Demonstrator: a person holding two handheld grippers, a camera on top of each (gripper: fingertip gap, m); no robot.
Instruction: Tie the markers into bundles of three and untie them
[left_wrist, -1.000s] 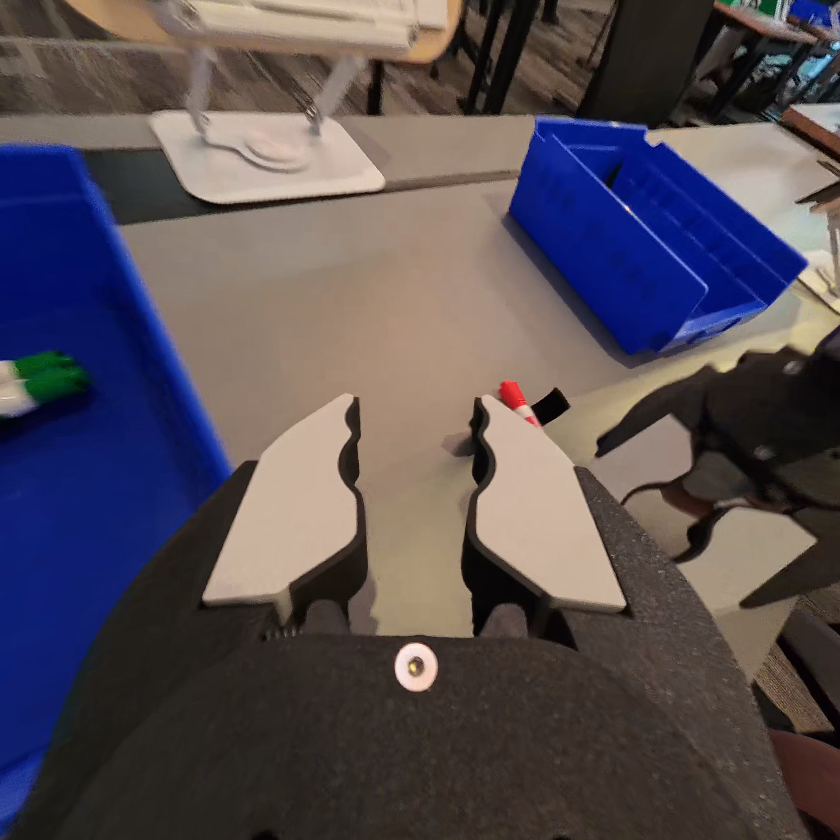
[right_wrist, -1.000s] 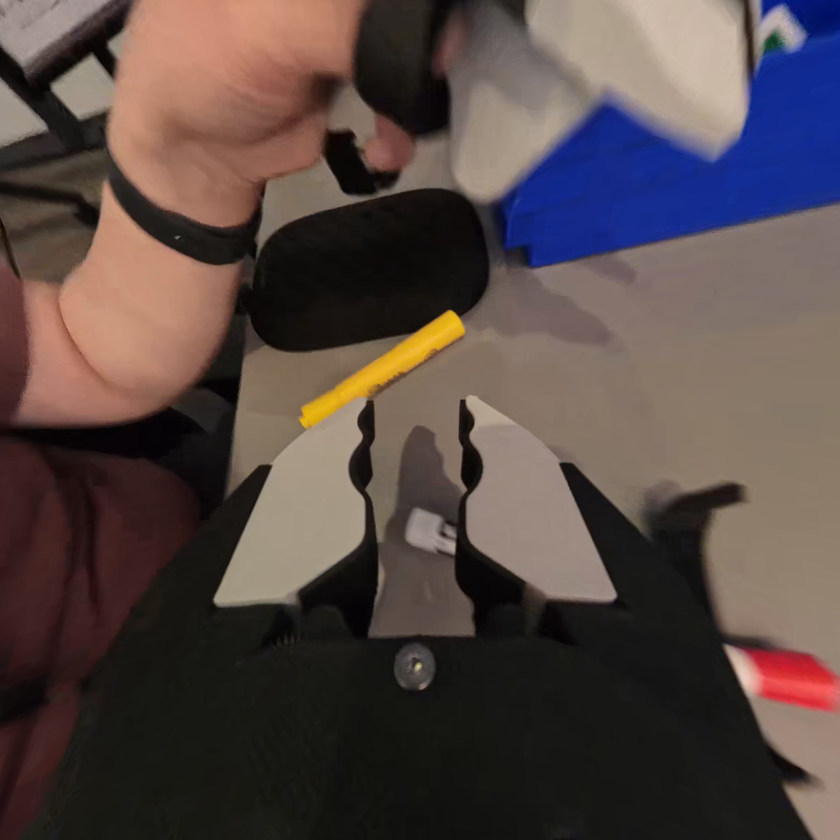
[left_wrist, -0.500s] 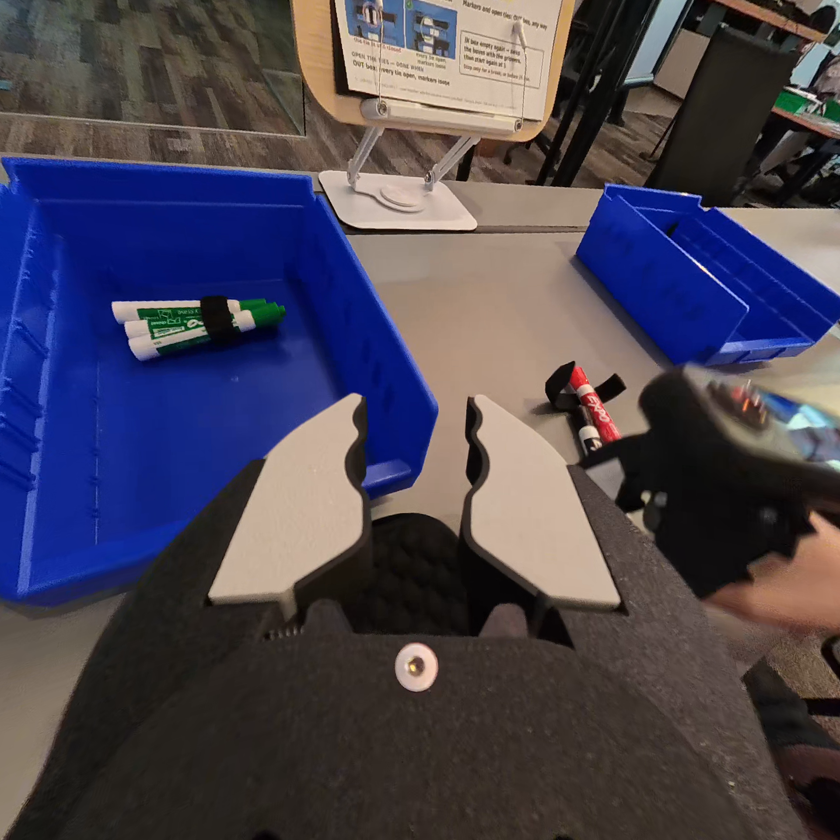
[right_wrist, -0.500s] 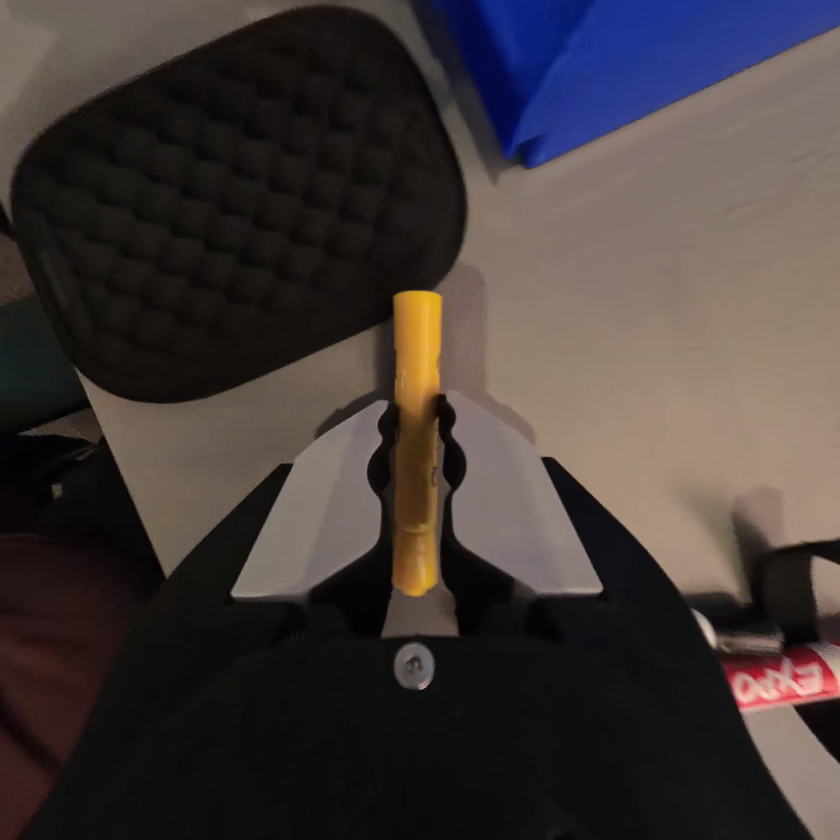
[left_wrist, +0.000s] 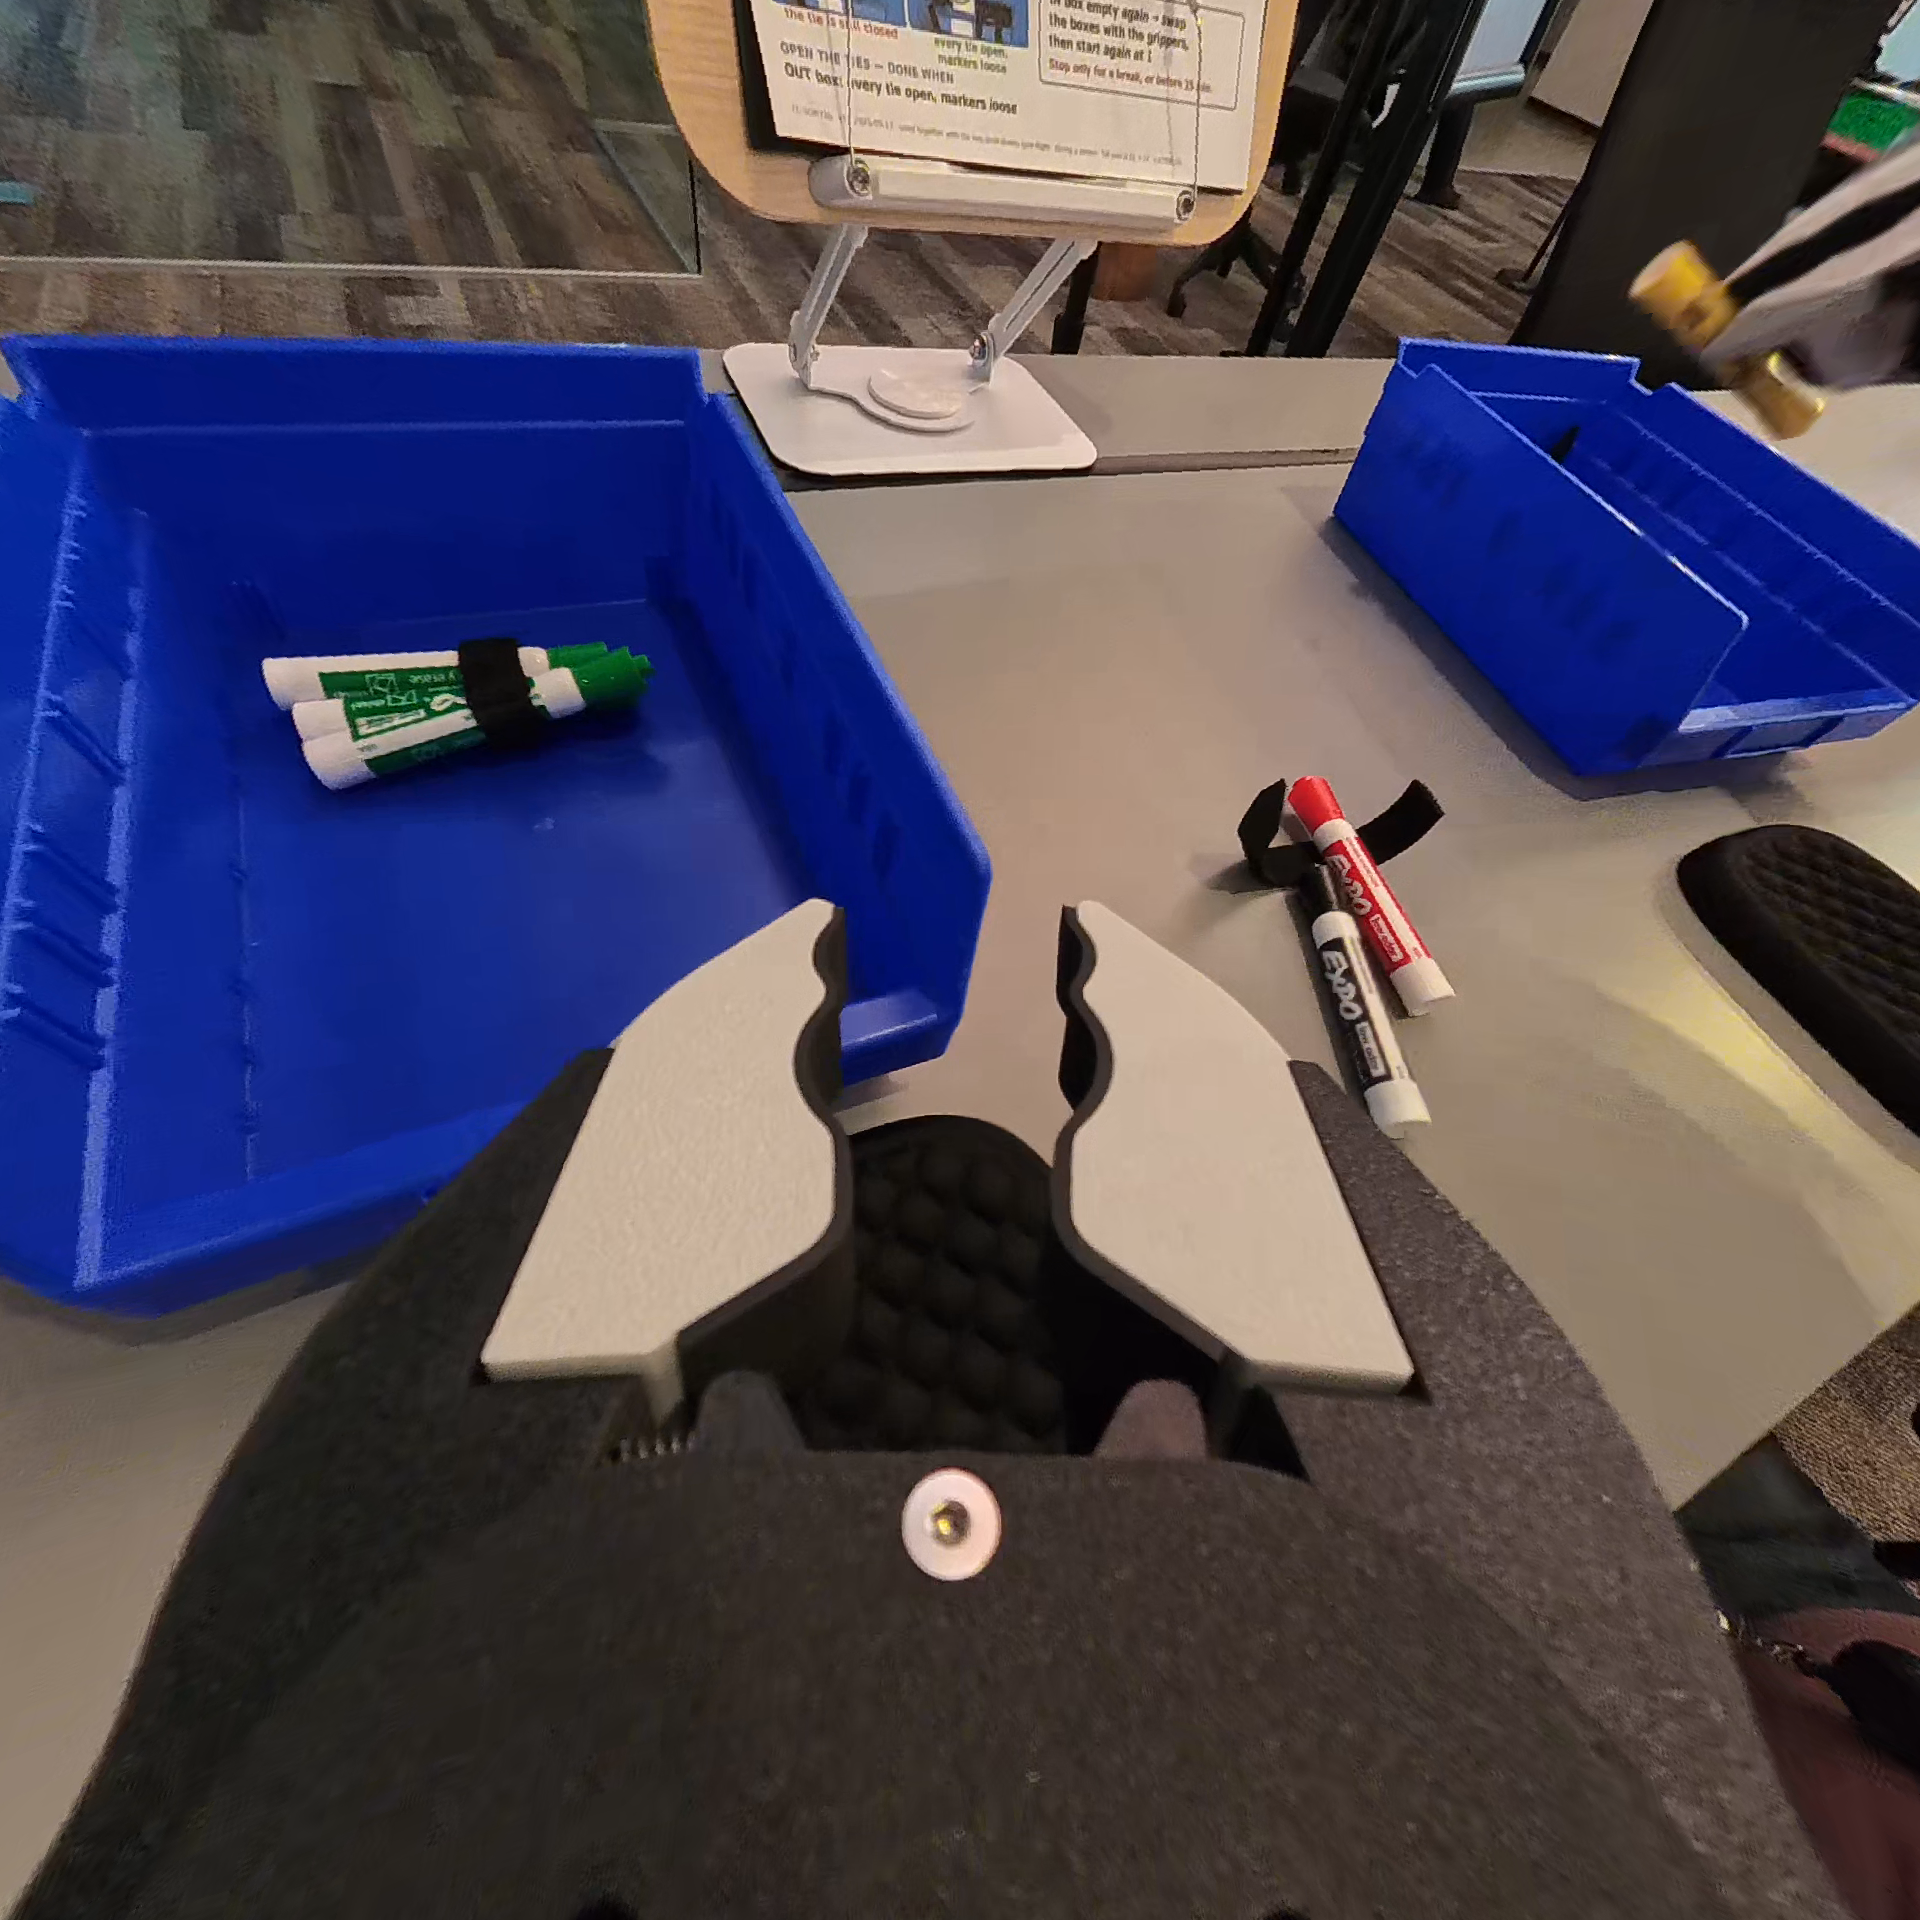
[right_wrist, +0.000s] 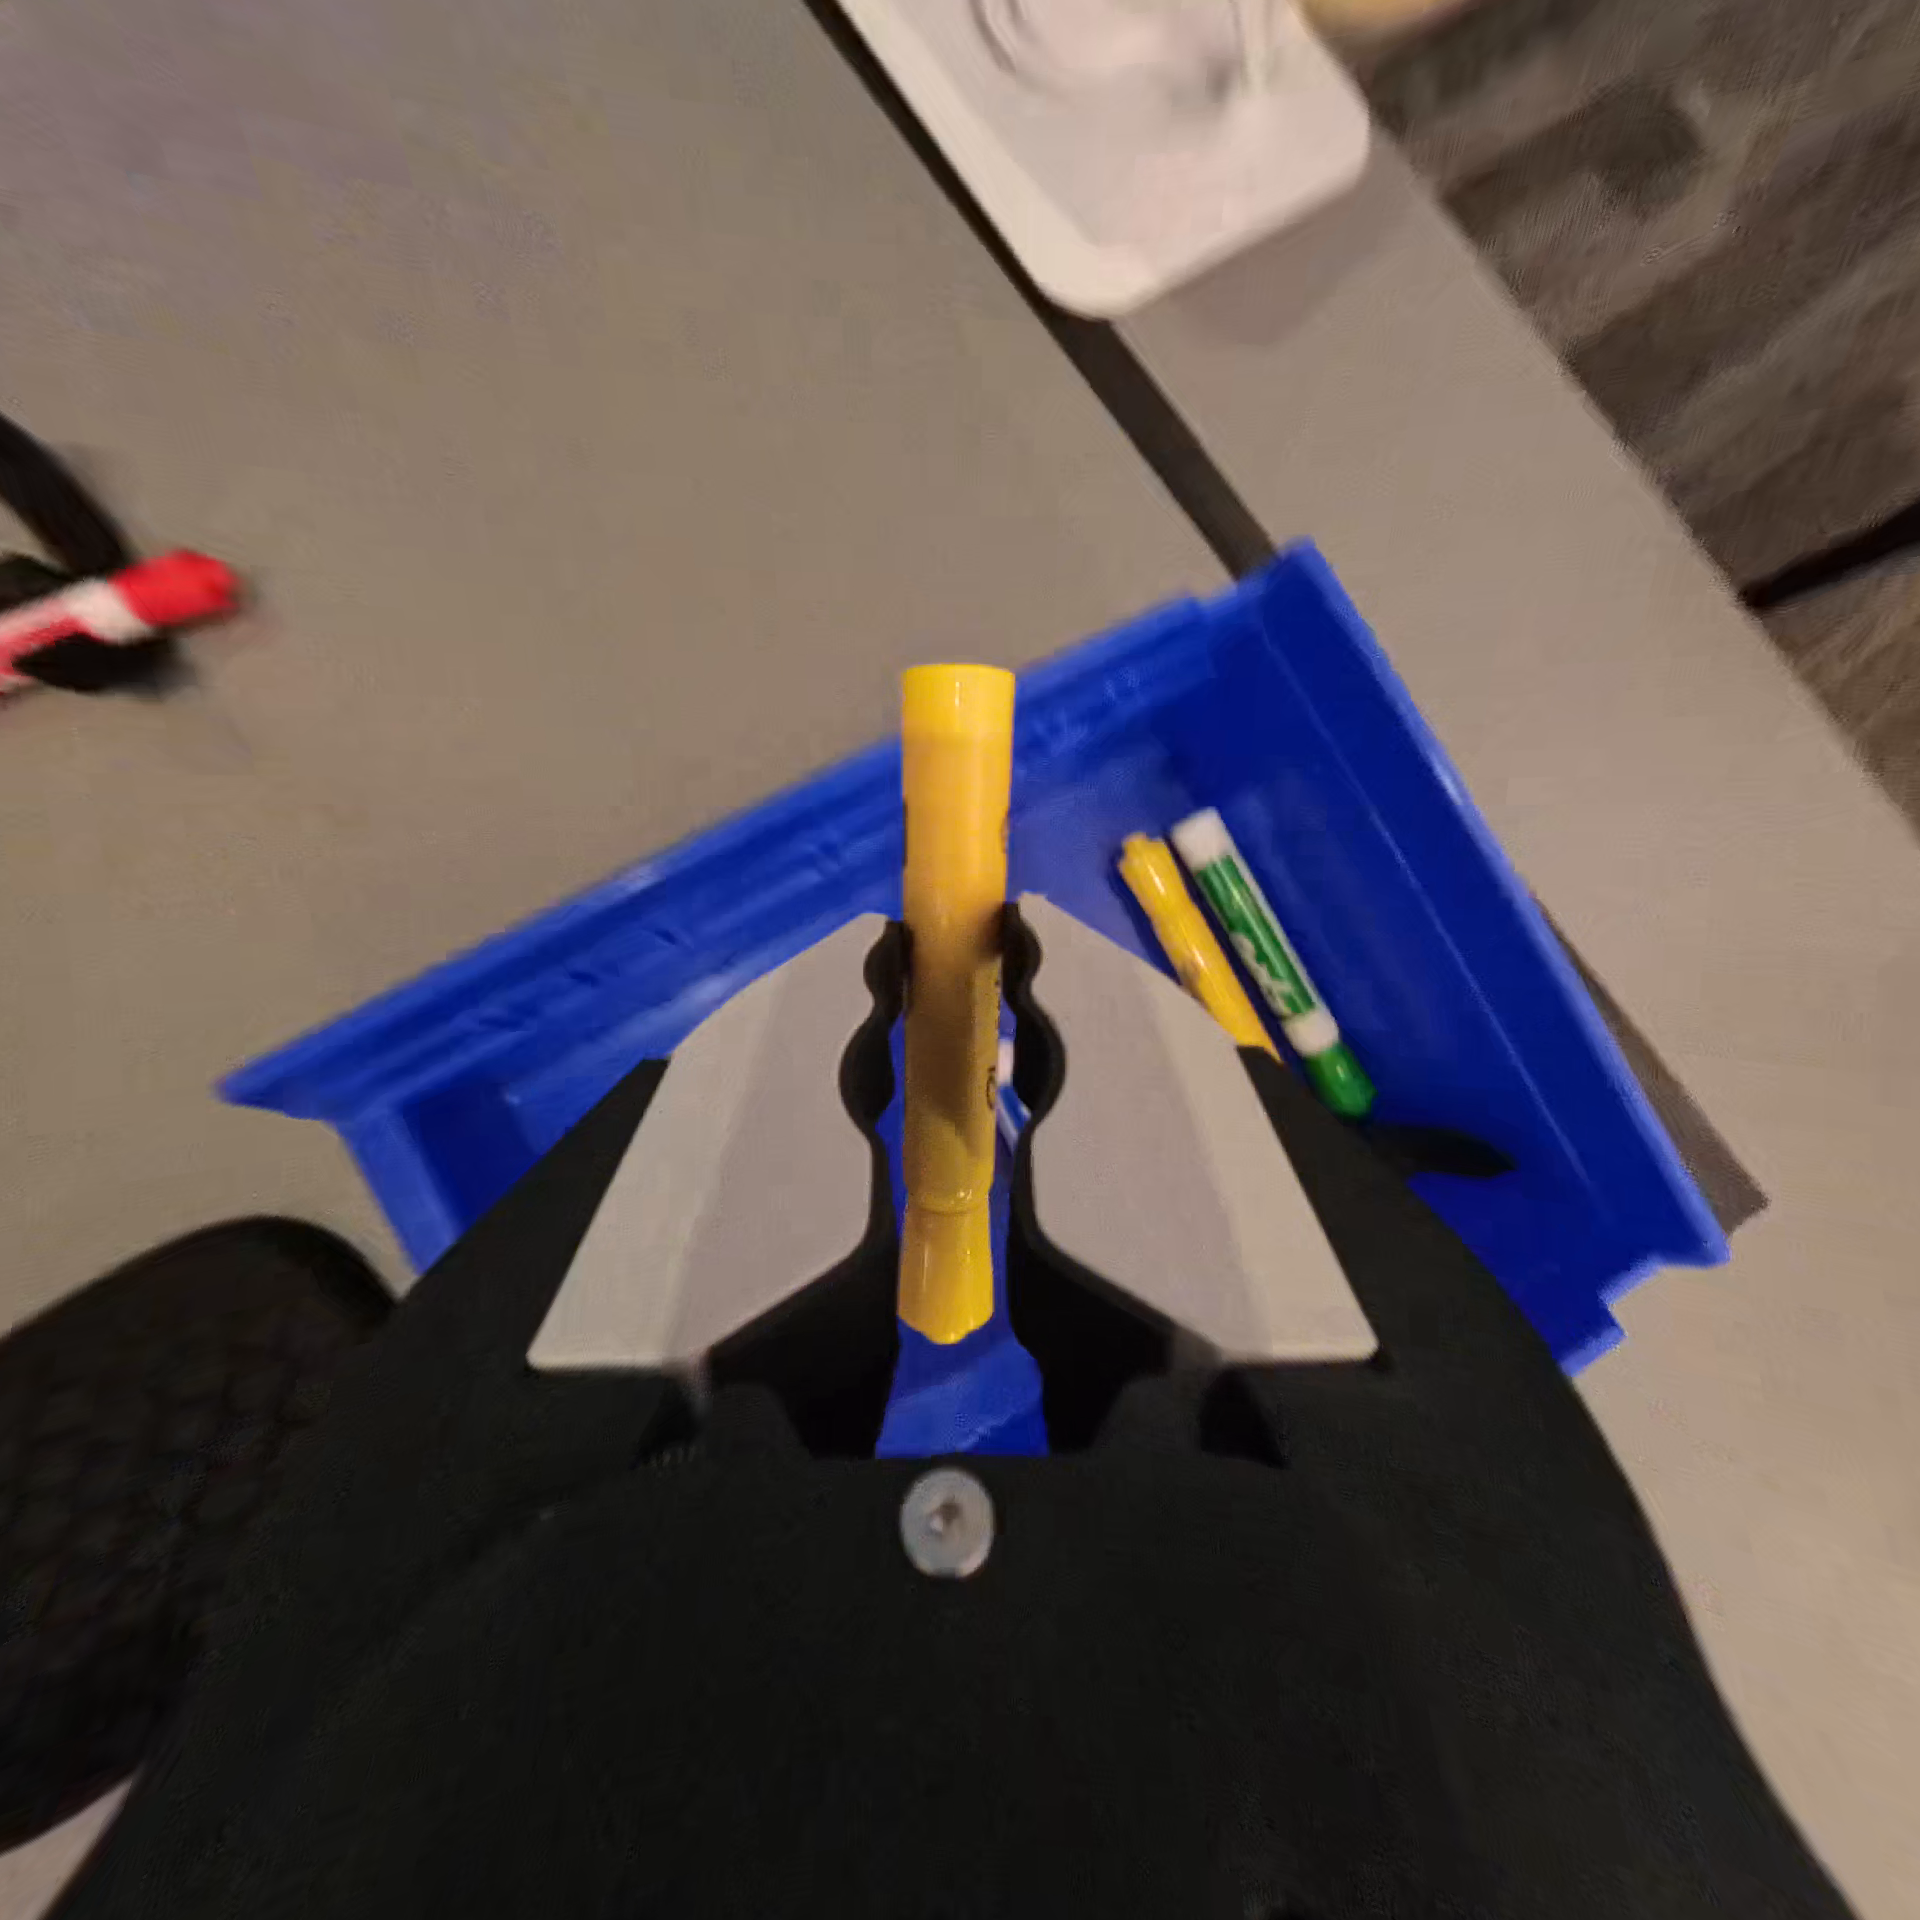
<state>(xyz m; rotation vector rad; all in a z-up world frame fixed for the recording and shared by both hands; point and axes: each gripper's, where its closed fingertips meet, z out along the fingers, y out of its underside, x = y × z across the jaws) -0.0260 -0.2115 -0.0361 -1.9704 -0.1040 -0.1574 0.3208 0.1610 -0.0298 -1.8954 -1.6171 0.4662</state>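
Right gripper (right_wrist: 951, 935): your fingers are clamped on the yellow plastic marker (right_wrist: 951, 883), which runs lengthwise along them with the cap end sticking out past the tips; you hold it in the air above the smaller blue plastic bin (right_wrist: 1403, 831).

Left gripper (left_wrist: 943, 997): your fingers stand well apart with nothing between them, above a black quilted pad (left_wrist: 935, 1278) at the table's near edge.

Other markers: a second yellow marker (right_wrist: 1195, 945) and a green-and-white marker (right_wrist: 1262, 956) lie side by side in the smaller bin; a red marker (left_wrist: 1366, 894) and a black marker (left_wrist: 1356, 1023) lie on the grey table (left_wrist: 1091, 675) beside a loose black strap (left_wrist: 1273, 842); three green markers bound by a black band (left_wrist: 457, 707) sit in the large blue bin (left_wrist: 883, 748).

Handling: the marker looks light, stiff and smooth, so it could likely slide or swivel in a hold near one end. Grip mid-barrel, across the length. The strap looks soft and floppy; take it by a free end.

Hard to make out: the right wrist view is blurred, so the bin's far corner and a dark shape near the green marker are unclear. Your fingers hide part of the bin floor. In the left wrist view the right gripper is cut off at the frame edge.
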